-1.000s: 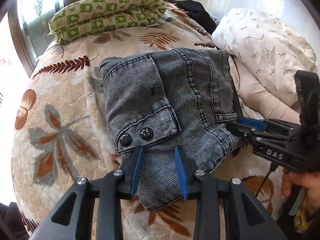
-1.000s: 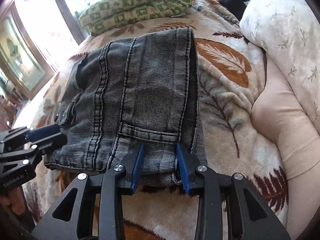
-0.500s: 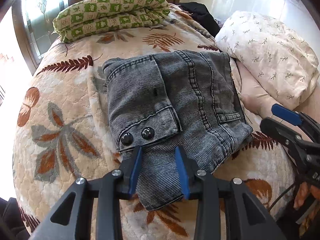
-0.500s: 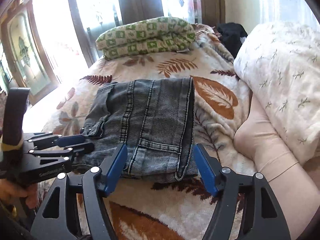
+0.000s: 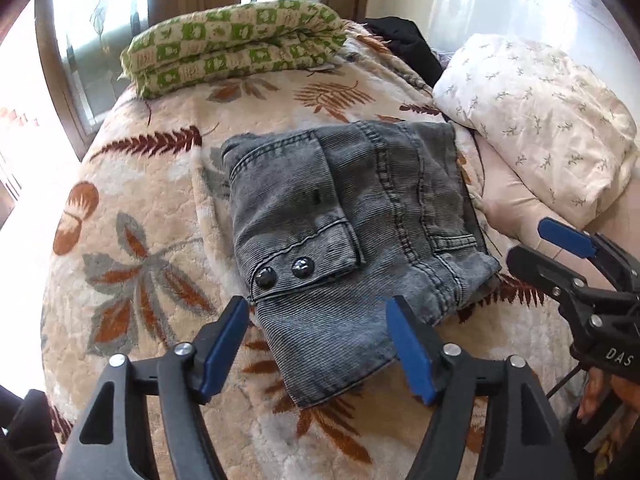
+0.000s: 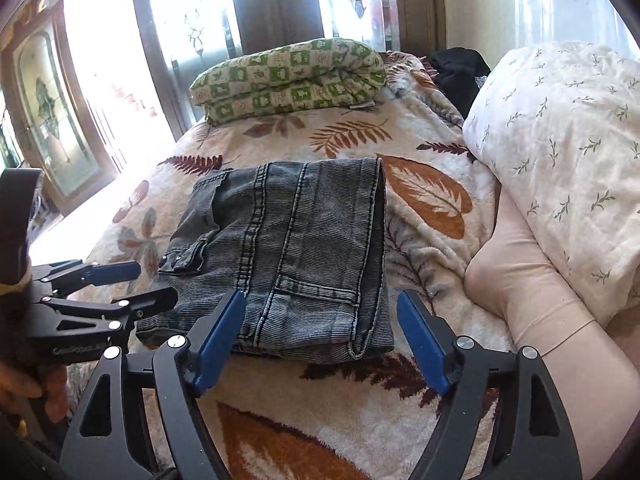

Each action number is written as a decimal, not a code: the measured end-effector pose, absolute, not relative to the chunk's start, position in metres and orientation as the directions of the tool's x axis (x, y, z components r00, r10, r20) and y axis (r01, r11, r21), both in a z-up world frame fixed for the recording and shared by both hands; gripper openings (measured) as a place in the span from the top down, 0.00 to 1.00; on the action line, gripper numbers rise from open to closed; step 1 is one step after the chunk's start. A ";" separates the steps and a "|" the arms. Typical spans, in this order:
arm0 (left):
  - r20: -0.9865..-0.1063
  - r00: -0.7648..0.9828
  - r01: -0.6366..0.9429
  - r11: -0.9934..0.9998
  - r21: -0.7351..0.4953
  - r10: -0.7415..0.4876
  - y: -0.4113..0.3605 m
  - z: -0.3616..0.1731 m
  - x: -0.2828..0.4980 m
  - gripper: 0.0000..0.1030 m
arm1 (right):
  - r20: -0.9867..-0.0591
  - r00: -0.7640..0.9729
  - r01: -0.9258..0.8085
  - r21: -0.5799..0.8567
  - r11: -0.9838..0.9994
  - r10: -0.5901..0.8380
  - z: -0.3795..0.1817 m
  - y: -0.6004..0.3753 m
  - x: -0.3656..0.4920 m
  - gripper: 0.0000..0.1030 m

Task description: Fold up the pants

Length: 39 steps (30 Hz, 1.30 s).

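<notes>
A bed (image 6: pixel 432 240) is seen, covered by a cream plush blanket (image 5: pixel 152 208) printed with rust, brown and grey leaves. A folded green-and-cream checked quilt (image 6: pixel 288 80) is laid at the far end of the bed, just below the windows (image 6: pixel 192 12). Strong daylight is admitted through dark wooden frames; patterned glass is noted in the panes. A white pillow (image 6: pixel 560 152) with small sprig print is placed along the right side, over a plain peach sheet (image 6: pixel 520 280). A dark cloth (image 6: pixel 456 68) is bundled at the far right corner. A pale wall (image 6: pixel 480 8) is visible beyond.
</notes>
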<state>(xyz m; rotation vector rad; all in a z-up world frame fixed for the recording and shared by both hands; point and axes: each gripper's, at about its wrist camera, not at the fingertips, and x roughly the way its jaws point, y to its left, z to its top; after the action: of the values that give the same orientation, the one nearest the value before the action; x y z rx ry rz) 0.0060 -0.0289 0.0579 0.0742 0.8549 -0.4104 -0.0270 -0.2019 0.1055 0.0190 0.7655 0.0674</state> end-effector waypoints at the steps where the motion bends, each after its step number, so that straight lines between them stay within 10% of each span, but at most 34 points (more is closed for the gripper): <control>1: -0.744 0.586 0.385 0.918 -0.094 -0.322 -0.030 0.060 0.005 0.27 | -0.689 0.722 -0.054 0.040 0.998 0.067 0.107 -0.202 -0.028 0.23; 19: -0.680 0.664 0.344 0.935 -0.091 -0.310 -0.014 0.080 -0.016 0.01 | -0.657 0.752 -0.038 0.054 0.998 0.064 0.119 -0.205 -0.051 0.11; 39: -0.697 0.658 0.315 0.945 -0.089 -0.285 -0.010 0.079 -0.022 0.00 | -0.656 0.752 -0.053 0.042 0.998 0.067 0.116 -0.199 -0.056 0.09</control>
<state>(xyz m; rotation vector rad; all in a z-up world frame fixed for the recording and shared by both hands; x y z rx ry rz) -0.0219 -0.0098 0.0790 0.0406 0.7824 -0.3402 -0.0559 -0.1989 0.1162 0.0210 0.7175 0.0653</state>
